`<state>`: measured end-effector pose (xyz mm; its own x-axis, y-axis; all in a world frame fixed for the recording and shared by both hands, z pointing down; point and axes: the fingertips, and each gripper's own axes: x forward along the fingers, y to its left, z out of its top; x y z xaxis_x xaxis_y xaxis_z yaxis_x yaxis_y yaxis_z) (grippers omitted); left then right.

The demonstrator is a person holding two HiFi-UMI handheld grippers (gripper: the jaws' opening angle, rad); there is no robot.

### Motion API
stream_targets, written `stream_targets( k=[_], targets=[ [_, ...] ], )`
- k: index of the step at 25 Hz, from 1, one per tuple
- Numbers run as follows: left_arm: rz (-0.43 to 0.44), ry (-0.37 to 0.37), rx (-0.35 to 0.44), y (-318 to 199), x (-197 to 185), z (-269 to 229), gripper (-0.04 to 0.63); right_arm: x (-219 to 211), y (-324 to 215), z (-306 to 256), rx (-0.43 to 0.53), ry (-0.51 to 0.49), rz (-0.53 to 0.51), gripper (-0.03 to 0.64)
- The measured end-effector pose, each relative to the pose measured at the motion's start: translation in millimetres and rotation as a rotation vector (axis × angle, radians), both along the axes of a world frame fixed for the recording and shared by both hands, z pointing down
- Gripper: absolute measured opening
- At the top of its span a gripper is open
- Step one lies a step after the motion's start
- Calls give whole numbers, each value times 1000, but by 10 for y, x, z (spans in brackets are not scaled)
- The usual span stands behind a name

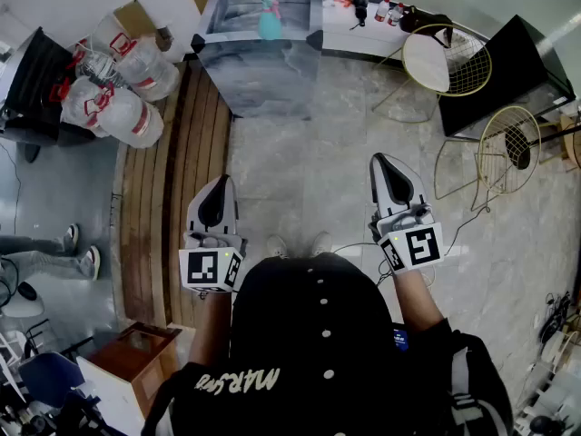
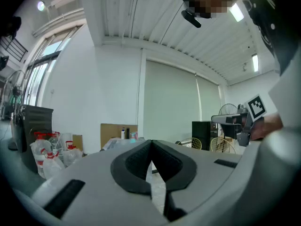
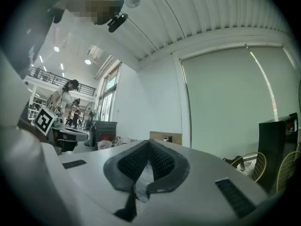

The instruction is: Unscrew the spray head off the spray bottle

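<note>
Head view shows two hand-held grey two-jaw grippers, both level and pointing the same way. The left gripper has its dark pads clenched together with nothing between them, and the left gripper view confirms it: the fingers meet at their tips. The right gripper is likewise pressed closed and empty, its ribbed pads touching at the front. Each carries one black-and-white marker cube, two in all.

One teal plastic spray bottle stands upright, spray head on, on the grey marbled tabletop, well ahead of both sets of fingertips. It sits between the lines the two grippers point along, nearer the left one's, and neither gripper touches it.

Off beyond the left fingers, to their outer side, lies a heap of clear plastic water jugs with red handles; I count four, though they overlap. Beyond the right fingers stand two round gold wire chairs, one with a white seat, beside one black cabinet. Another person's legs show outside the left gripper, behind its fingertips.
</note>
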<state>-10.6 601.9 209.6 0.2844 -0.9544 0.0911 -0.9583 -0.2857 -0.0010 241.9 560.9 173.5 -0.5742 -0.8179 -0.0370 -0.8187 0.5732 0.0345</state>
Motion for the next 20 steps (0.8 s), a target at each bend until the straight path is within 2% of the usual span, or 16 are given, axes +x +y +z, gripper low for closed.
stream_targets(
  k=[5,12,15,20],
  targets=[
    [-2,14,0,-37,86,-7,26,49,-38,-5,-2,-4,-8,12],
    [-20,-5,-9,-100,267,-9,26,249,-126,27,-3,-23,-10,12],
    [-39,-5,-8,-101,369,-3,26,361,-137,27,3,-56,-31,12],
    [-71,-28,-2,-134,466,-20,26,423,-191,112,-7,-48,-78,12]
  ],
)
